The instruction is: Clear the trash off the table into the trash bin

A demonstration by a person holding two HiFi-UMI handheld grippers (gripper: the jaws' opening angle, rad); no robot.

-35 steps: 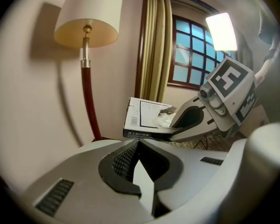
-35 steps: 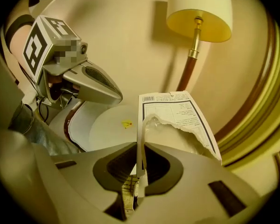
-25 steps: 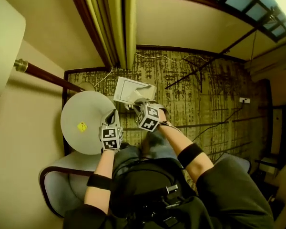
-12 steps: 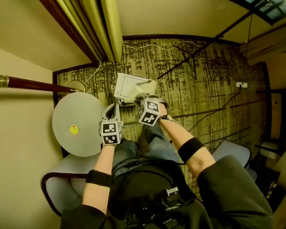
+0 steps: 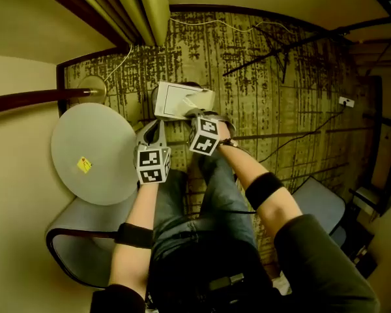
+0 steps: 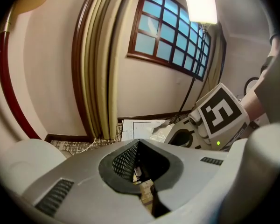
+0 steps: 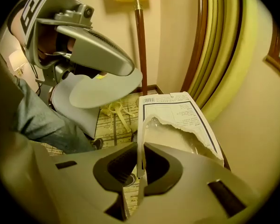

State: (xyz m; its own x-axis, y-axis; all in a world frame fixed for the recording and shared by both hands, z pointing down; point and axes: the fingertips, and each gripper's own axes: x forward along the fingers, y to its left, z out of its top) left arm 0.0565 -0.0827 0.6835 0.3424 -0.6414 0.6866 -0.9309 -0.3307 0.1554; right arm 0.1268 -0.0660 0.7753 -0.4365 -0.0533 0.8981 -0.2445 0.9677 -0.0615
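Trash envelope, perhaps plastic inside

Open carpet to the right of the white bag offers free passage, crossed only by a stand's legs. To the left of the bag stand the round bench and a lamp pole. Curtains close off the space behind it.

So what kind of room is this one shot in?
Probably a hotel room or sitting room: patterned carpet, heavy curtains, and a floor lamp by a small round table.
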